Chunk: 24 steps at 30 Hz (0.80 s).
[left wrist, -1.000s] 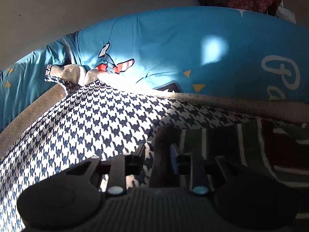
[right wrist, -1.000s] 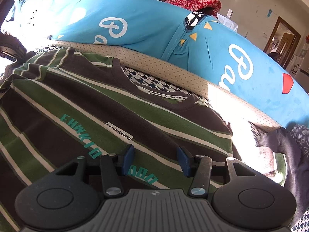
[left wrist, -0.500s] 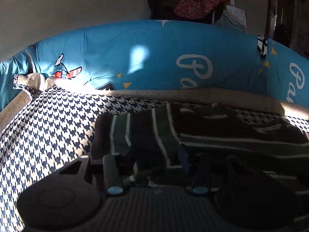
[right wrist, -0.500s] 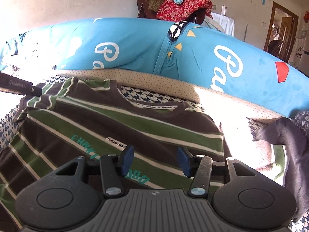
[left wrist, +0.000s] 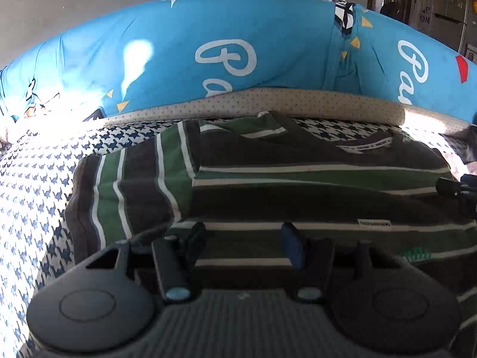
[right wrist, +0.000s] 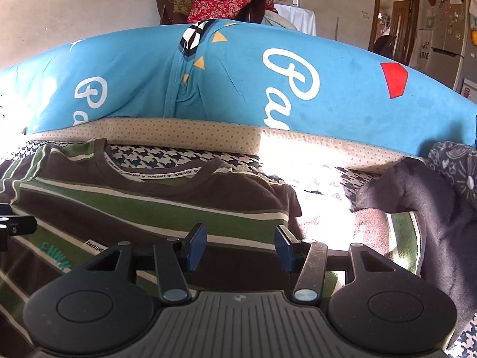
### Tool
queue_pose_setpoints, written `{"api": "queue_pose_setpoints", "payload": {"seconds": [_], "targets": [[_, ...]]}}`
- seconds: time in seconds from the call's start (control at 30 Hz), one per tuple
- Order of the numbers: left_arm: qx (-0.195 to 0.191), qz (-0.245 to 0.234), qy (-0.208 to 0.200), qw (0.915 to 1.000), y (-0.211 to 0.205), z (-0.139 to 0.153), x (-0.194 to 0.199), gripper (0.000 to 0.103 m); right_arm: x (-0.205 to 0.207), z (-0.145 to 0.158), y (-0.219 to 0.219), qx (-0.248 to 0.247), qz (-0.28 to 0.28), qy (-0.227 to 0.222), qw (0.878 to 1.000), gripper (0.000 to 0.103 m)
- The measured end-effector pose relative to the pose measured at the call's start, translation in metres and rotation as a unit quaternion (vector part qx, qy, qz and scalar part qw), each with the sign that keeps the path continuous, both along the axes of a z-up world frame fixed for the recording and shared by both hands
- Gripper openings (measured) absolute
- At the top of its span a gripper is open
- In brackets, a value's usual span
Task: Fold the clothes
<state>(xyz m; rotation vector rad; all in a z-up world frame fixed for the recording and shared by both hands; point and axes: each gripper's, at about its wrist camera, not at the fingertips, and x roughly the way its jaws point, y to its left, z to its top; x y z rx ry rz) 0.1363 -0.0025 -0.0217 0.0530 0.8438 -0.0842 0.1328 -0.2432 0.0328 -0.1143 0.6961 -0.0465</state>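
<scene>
- The striped T-shirt [left wrist: 298, 191], brown and green with thin white lines, lies spread on the houndstooth cover [left wrist: 35, 185] and fills the centre of the left wrist view; its sleeve is folded in over the body at centre left.
- In the right wrist view the same shirt takes the lower left, its neckline [right wrist: 161, 173] towards the top.
- The left hand-held gripper [left wrist: 243, 243] sits at bottom centre of its frame, just over the shirt. Its jaws are opening, about half apart, with no cloth pinched between them.
- The right hand-held gripper [right wrist: 240, 246] hangs over the shirt's right part, jaws about half apart and holding nothing.
- A blue cushion [right wrist: 238, 83] with white lettering runs across the top of both views.
- A pile of dark clothes [right wrist: 432, 208] lies at the right edge of the right wrist view.
</scene>
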Motion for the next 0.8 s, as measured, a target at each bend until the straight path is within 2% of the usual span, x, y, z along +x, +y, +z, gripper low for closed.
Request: {"api": "queue_pose_setpoints", "payload": {"seconds": [0.07,0.23,0.33,0.37,0.4,0.53,0.6,0.63,0.7,0.73,0.8], "targets": [[-0.002,0.004,0.005,1.0000,0.007,-0.004,0.001,0.054,0.004,-0.003,0.000,0.000,-0.006,0.006,1.000,0.049],[0.026,0.008,0.001,0.9996,0.018,-0.005,-0.008,0.056,0.011,-0.011,0.002,-0.008,-0.005,0.015,1.000,0.049],[0.037,0.010,0.001,0.9993,0.024,-0.004,-0.013,0.057,0.012,-0.013,0.001,0.027,-0.003,0.025,0.999,0.050],[0.041,0.011,-0.001,0.9991,0.026,-0.004,-0.015,0.057,0.012,-0.013,0.003,0.038,-0.001,0.026,0.999,0.053],[0.047,0.011,-0.002,0.9988,0.026,-0.004,-0.017,0.057,0.011,-0.012,0.006,0.038,0.005,0.026,0.999,0.056],[0.066,0.019,-0.003,0.9976,0.030,-0.002,-0.019,0.058,0.007,-0.011,0.019,0.017,0.023,0.025,0.999,0.056],[0.086,0.050,0.000,0.9951,0.037,-0.003,-0.019,0.086,0.005,-0.007,0.016,0.037,0.022,0.024,0.999,0.056],[0.075,0.059,0.003,0.9955,0.043,-0.003,-0.019,0.094,0.003,-0.004,0.015,0.047,0.022,0.024,0.998,0.056],[0.031,0.060,0.009,0.9977,0.058,0.001,-0.020,0.086,-0.003,0.002,0.014,0.058,0.023,0.023,0.998,0.056],[0.029,0.058,0.005,0.9979,0.059,0.004,-0.024,0.078,-0.007,0.005,0.014,0.061,0.024,0.023,0.998,0.056],[0.042,0.049,-0.006,0.9979,0.059,0.009,-0.037,0.076,-0.017,0.011,0.014,0.067,0.025,0.022,0.997,0.056]]}}
